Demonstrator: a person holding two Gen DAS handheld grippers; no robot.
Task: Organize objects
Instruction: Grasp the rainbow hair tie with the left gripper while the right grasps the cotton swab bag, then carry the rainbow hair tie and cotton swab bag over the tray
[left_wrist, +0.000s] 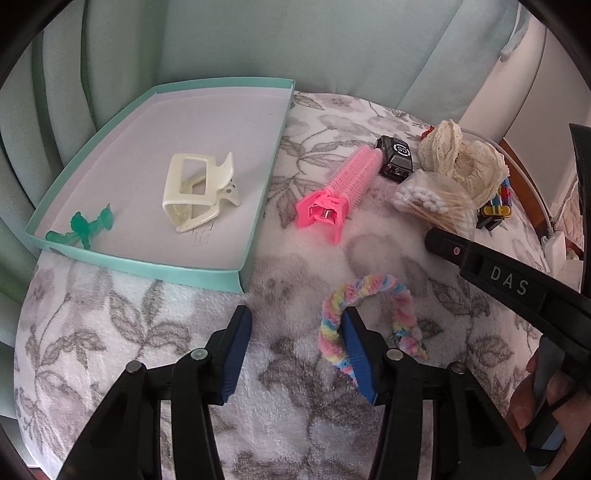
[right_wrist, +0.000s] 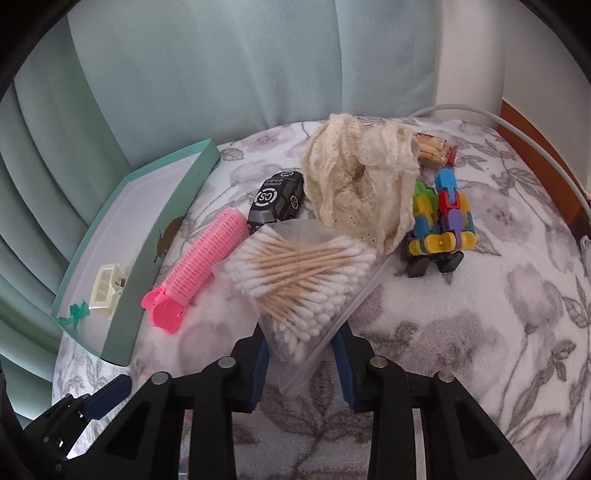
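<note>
A rainbow chenille ring (left_wrist: 369, 291) lies on the flowered blanket. My left gripper (left_wrist: 295, 332) is open just above the blanket, and its right finger (left_wrist: 356, 350) pokes into the ring's left side. A clear bag of cotton swabs (right_wrist: 295, 273) rests further right. My right gripper (right_wrist: 303, 363) is shut on the bag's near corner, with the fingertips hidden under the plastic. A teal tray (left_wrist: 236, 275) at the left holds a cream claw clip (left_wrist: 195, 192) and a small green piece (left_wrist: 83, 229). A pink hair roller clip (left_wrist: 343, 184) lies beside the tray.
Behind the bag are a black toy car (right_wrist: 275, 199), a cream lace cloth (right_wrist: 354, 184), a colourful block toy (right_wrist: 439, 221) and a snack packet (right_wrist: 432, 149). A grey cable (right_wrist: 535, 147) runs along the right edge. Green curtains hang behind. A hand (left_wrist: 532, 402) holds the right gripper.
</note>
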